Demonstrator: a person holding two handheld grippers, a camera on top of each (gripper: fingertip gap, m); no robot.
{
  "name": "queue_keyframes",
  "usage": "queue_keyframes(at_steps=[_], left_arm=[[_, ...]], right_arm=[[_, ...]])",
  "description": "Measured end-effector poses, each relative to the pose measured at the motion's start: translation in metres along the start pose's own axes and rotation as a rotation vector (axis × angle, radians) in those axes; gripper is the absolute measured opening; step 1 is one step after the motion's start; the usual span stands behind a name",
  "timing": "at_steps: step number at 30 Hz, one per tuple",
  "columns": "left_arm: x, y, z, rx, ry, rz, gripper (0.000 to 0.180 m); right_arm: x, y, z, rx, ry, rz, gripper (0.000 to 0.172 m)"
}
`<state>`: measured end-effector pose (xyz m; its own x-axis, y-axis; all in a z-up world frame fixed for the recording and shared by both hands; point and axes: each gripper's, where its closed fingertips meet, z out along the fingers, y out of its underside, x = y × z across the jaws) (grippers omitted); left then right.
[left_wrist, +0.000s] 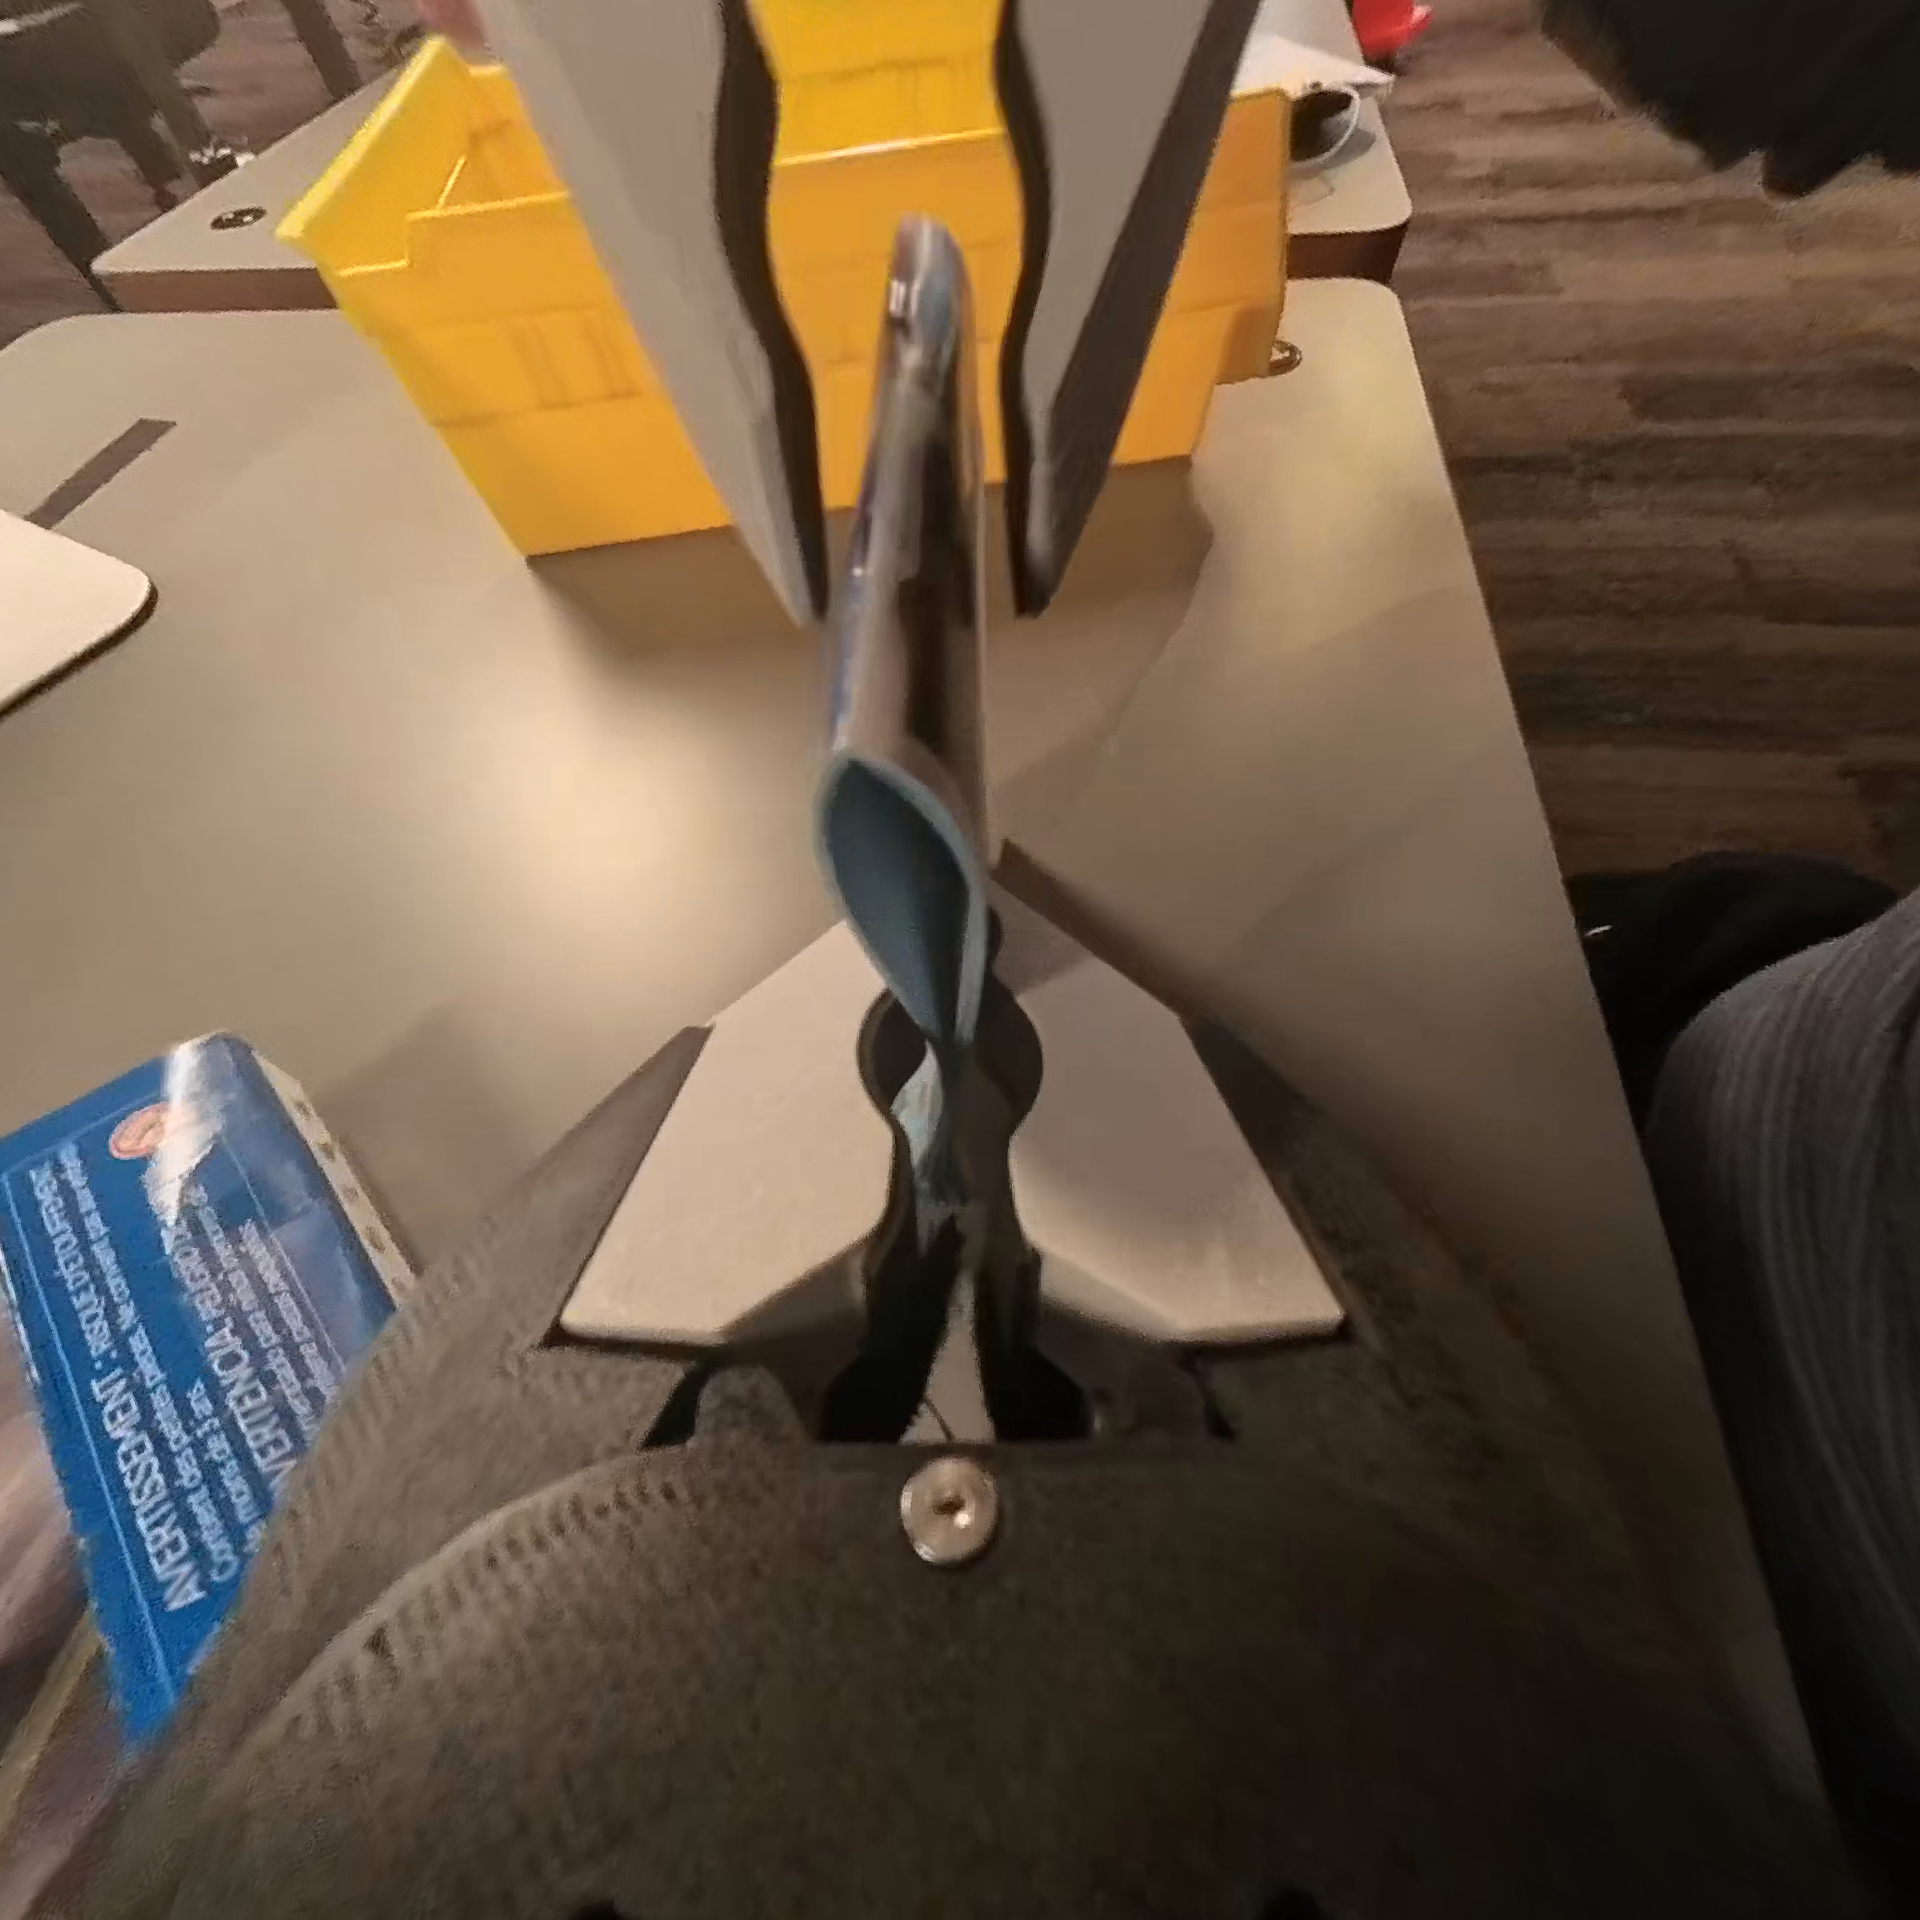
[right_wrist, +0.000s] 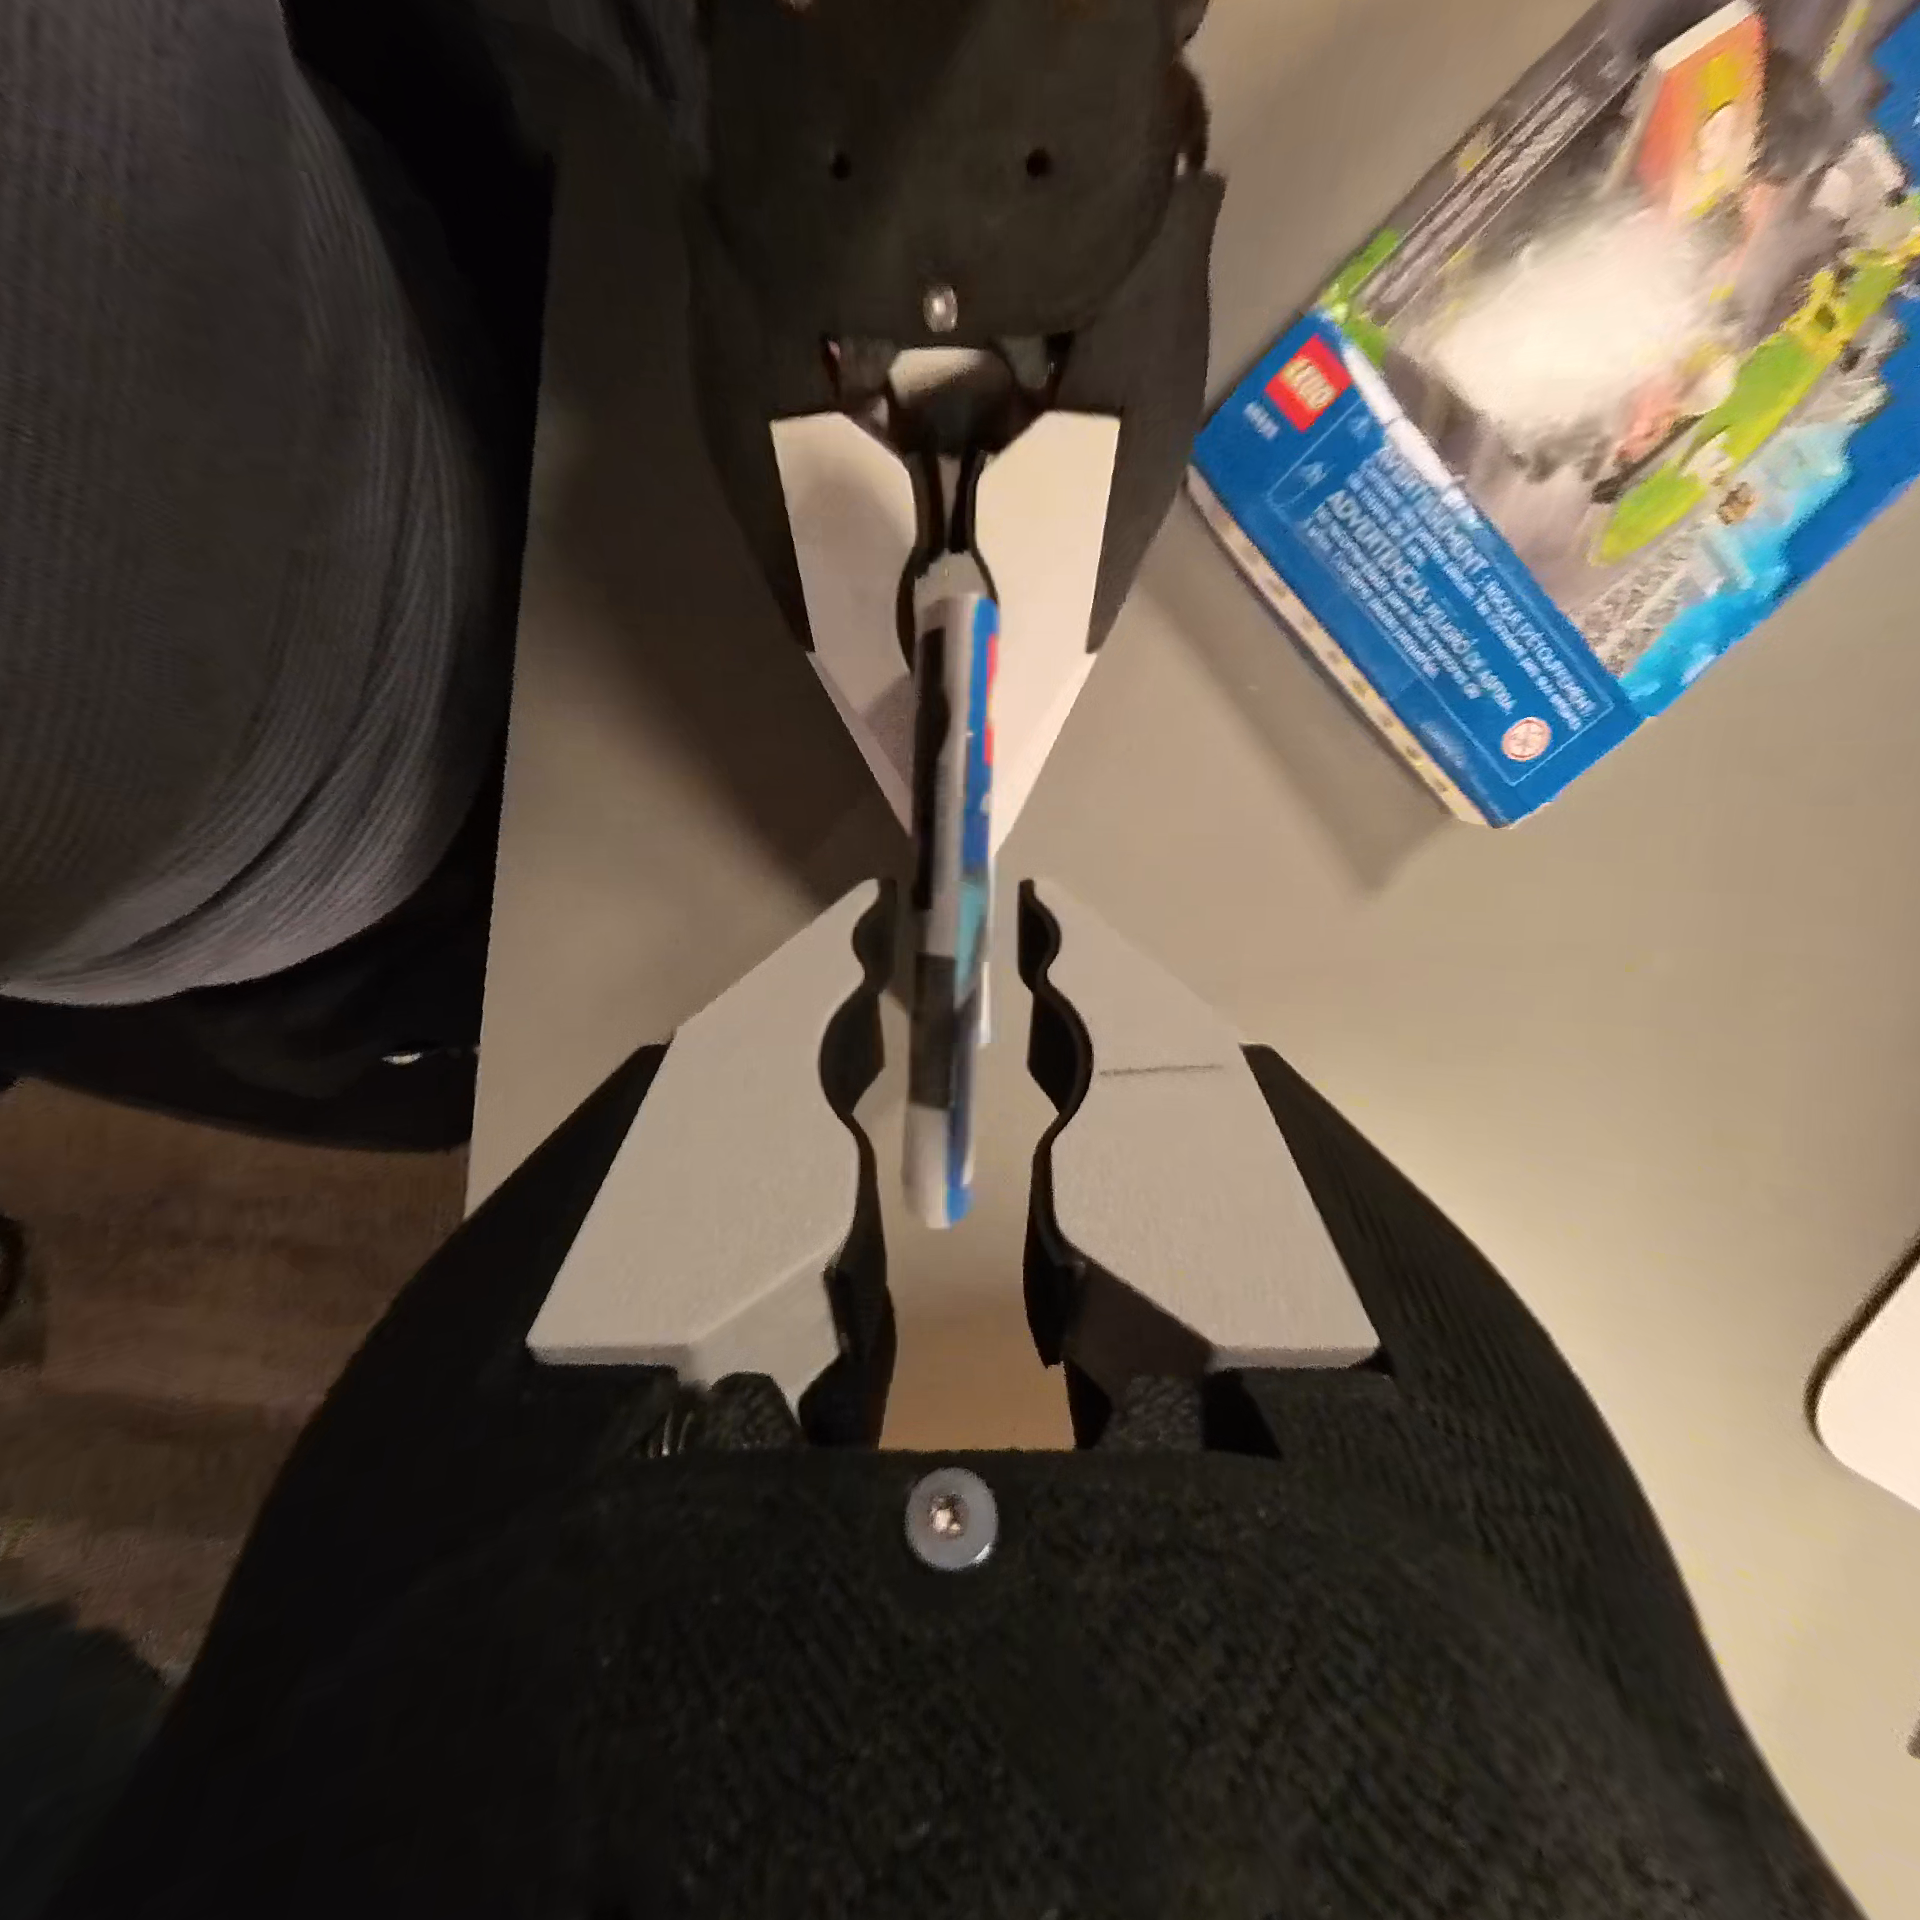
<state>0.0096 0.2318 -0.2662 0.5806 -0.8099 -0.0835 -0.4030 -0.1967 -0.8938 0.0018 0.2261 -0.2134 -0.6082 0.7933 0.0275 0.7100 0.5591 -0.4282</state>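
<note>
Booklet (left_wrist: 914, 582), a thin glossy blue-and-white paper one seen edge-on, hangs in the air between the two grippers above the tabletop's (left_wrist: 416, 727) right edge. It looks light, floppy and slick, best pinched flat near an end. The left gripper's (left_wrist: 940, 1049) fingers are clamped on its curled near end. The right gripper's (right_wrist: 951, 904) fingers stand narrowly apart, straddling the other end with a gap on each side. A blue printed cardboard box (right_wrist: 1558, 436) lies nearby; a yellow plastic bin (left_wrist: 540, 343) sits at the far edge.
</note>
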Motion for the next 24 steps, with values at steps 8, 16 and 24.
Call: queue_keyframes(at_steps=[8, 16, 24], left_arm=[[-0.029, 0.0, -0.038, -0.06, -0.337, 0.239, 0.065], [-0.086, 0.055, -0.096, -0.436, -0.571, 0.535, 0.074], [-0.096, 0.085, -0.102, -0.752, -0.484, 0.927, 0.067]], right_arm=[[0.024, -0.003, -0.015, -0.01, 0.324, -0.131, 0.0], [0.042, 0.013, -0.053, 0.026, 0.725, -0.212, 0.0], [0.039, 0.018, -0.046, 0.076, 0.761, -0.217, 0.0]])
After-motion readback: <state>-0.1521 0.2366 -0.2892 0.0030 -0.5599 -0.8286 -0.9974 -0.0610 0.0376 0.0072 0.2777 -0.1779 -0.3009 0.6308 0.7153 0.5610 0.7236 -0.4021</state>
